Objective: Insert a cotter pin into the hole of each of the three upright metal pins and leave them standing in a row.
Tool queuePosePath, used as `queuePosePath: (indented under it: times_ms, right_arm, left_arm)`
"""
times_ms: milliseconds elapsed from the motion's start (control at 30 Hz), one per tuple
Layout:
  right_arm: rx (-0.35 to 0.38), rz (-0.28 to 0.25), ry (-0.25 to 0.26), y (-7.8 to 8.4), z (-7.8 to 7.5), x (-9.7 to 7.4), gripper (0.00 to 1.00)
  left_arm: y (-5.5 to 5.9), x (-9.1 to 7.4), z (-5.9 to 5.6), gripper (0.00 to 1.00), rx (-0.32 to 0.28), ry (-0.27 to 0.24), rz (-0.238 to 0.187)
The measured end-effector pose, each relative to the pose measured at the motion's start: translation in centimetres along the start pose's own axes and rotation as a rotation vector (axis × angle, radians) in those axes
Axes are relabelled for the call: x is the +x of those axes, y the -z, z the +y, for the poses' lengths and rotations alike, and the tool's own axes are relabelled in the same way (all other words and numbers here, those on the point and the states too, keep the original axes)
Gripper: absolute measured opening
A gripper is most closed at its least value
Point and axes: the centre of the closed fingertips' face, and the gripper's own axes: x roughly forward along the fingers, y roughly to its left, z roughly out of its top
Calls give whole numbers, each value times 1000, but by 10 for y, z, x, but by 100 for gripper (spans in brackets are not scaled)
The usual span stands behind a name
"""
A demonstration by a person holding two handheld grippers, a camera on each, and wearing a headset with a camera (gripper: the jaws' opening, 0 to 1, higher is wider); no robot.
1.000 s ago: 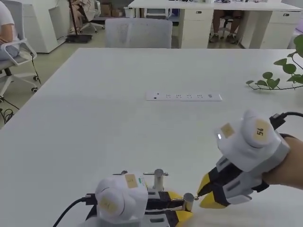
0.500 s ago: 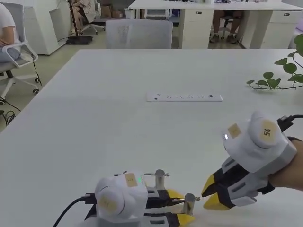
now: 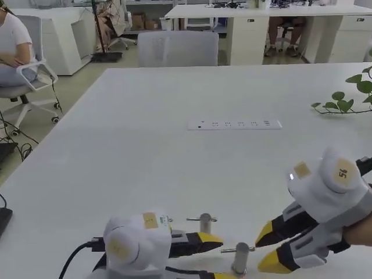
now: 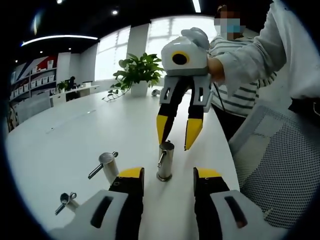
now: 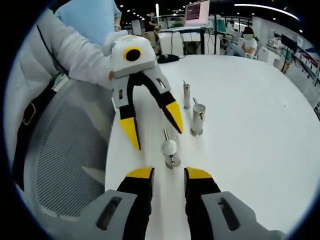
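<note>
Both my left gripper (image 5: 154, 131) and right gripper (image 4: 176, 137) are spread open, gripping nothing, bracketing the nearest metal pin (image 4: 165, 161) on the table (image 4: 75, 135). Its cotter pin (image 3: 228, 250) looks through, so I guess I'm just lining it up beside the middle pin (image 4: 109, 166).

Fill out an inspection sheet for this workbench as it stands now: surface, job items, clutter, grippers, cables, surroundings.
Surface: white table, matte, no marks seen.
Job's things: end pin, middle pin and far pin stand upright in a row; each seems to carry a cotter pin.
Clutter: power strip; plant sprig at the table's edge.
Grippers: left gripper and right gripper both open, holding nothing, facing each other across the end pin.
Cables: black lead trailing from the left gripper.
Surroundings: grey chair, seated person, office desks.
</note>
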Motion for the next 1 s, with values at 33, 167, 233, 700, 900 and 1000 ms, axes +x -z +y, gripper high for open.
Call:
queuePosePath:
  times_ms: [33, 167, 233, 700, 900, 1000]
  right_arm:
    - [1, -6, 1, 0, 0, 1, 27]
    - [1, -53, -2, -5, 2, 6, 30]
    - [-18, -84, -6, -9, 5, 9, 30]
    - [6, -187, 4, -11, 3, 31, 30]
    - [15, -213, 19, -10, -1, 38, 28]
    - [8, -217, 22, -8, -2, 39, 27]
  left_arm:
    - [0, -3, -1, 39, -3, -1, 2]
    - [-4, -17, -4, 42, -12, -8, 6]
    - [-6, -25, -6, 43, -11, -10, 7]
    - [-18, -75, -9, 60, -52, -95, -13]
    - [-21, -92, -4, 67, -82, -141, -29]
    - [-21, -102, 2, 70, -107, -176, -44]
